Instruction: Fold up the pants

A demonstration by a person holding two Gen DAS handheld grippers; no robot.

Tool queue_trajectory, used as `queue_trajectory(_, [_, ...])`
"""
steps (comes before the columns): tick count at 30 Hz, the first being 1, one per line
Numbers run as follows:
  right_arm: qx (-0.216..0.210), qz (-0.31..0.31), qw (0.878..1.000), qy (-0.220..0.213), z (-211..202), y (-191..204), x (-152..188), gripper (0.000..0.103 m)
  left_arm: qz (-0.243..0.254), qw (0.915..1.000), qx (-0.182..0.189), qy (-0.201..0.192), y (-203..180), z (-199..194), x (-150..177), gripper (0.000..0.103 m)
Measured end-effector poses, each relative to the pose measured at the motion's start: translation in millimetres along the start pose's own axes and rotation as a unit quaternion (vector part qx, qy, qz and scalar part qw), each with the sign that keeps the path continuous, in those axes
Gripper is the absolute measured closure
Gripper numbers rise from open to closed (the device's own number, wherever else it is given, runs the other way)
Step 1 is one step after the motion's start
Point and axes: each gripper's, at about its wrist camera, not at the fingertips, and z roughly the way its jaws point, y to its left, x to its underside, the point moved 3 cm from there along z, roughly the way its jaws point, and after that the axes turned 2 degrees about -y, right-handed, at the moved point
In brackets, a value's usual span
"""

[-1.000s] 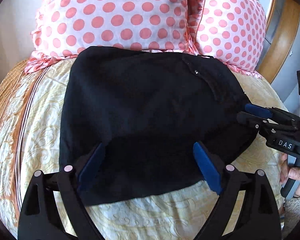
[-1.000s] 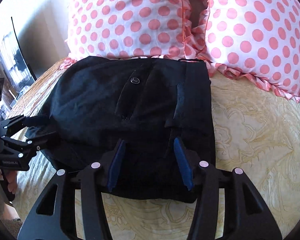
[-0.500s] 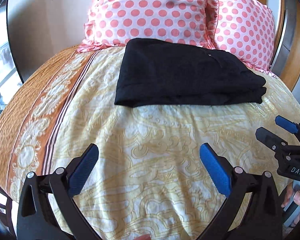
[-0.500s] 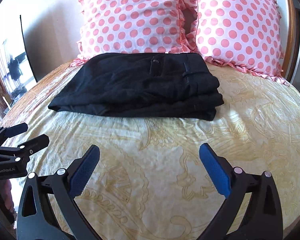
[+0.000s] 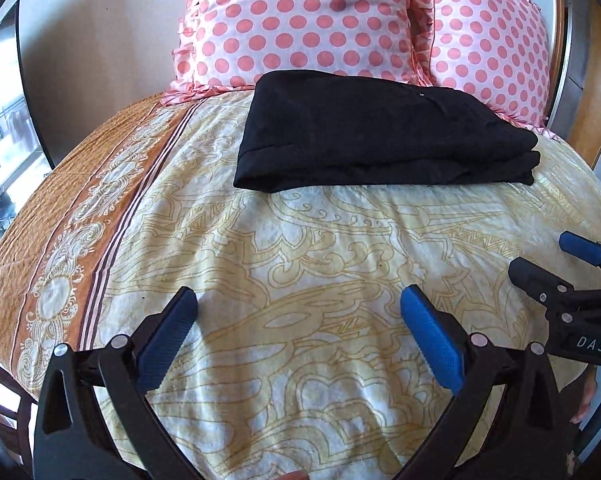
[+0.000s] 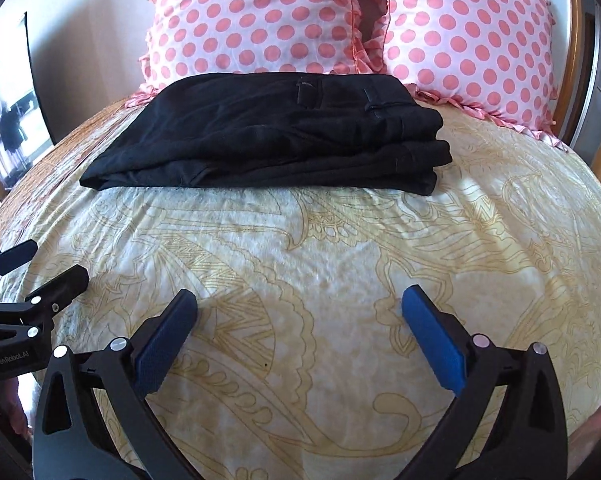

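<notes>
The black pants [image 5: 380,136] lie folded into a flat stack on the bed, just in front of the pillows; the right wrist view shows the same pants [image 6: 268,136] with the waistband layers on the right. My left gripper [image 5: 298,316] hovers open over bare bedspread, well short of the pants, with nothing between its blue pads. My right gripper [image 6: 298,316] is open too, empty, and equally far back. Each gripper shows in the other's view: the right gripper [image 5: 556,264] at the right edge, the left gripper [image 6: 28,268] at the left edge.
Two pink polka-dot pillows [image 5: 300,20] [image 6: 460,32] stand behind the pants. The yellow patterned bedspread [image 5: 300,248] has an orange border [image 5: 60,232] on the left. A wooden frame [image 5: 596,80] rises at the right. A hand [image 5: 600,396] holds the right gripper's handle.
Both grippers were close over the pants, the right one's jaws narrower. They have let go, opened wide and pulled back toward the near side of the bed. The pants stay folded.
</notes>
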Motion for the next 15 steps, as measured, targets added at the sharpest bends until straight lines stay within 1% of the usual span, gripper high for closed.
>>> queue_trajectory(6, [0.003,0.003,1.000,0.007,0.9,0.1,-0.7,0.001,-0.001,0.9999,-0.001,-0.015,0.5,-2.2,3.0,0.002])
queue_trajectory(15, [0.009,0.009,1.000,0.004,0.9,0.4,0.1,0.001,-0.005,0.9998,-0.003,-0.019,1.4,-2.7,2.6,0.002])
